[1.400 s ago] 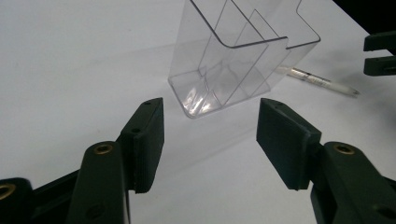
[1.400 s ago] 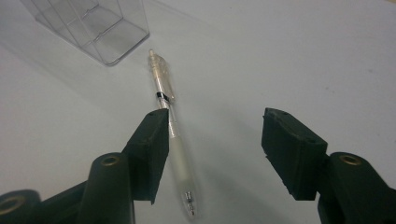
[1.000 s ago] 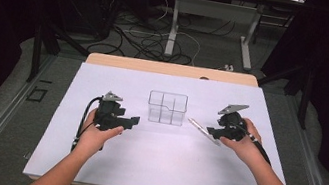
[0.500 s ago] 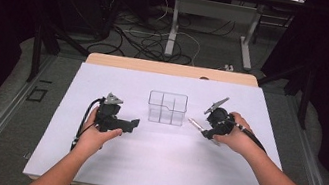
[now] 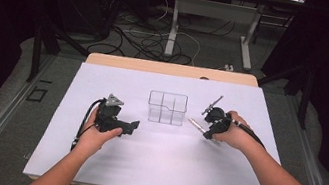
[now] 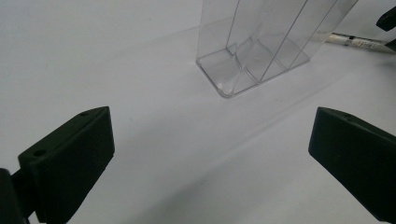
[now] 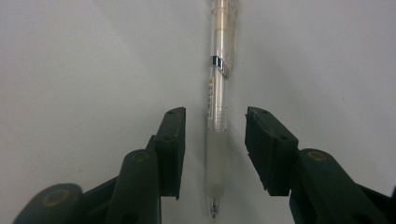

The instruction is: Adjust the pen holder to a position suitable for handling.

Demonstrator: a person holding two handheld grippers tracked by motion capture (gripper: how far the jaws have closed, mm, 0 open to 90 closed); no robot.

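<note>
Right gripper straddles the pen, left gripper wide open

Down on the white table (image 5: 150, 166), the right gripper (image 7: 215, 154) has its two black jaws on either side of a clear pen (image 7: 217, 121), which lies flat between them with its tip toward the camera. A gap shows on both sides of the barrel, so the pads do not press on it; the jaws have just been closing around it. In the high view the right gripper (image 5: 207, 128) sits just to the right of a clear plastic organizer (image 5: 166, 107), and the pen (image 5: 195, 124) lies between the two, its far end close to the organizer's right wall but apart from it.

Meanwhile the left gripper (image 5: 132, 126) rests low over the table to the left of the organizer, well short of it. Its jaws have just been opening and stand far apart with only bare table between them. From the left gripper view the organizer (image 6: 261, 42) stands upright ahead, its inner dividers visible.
</note>
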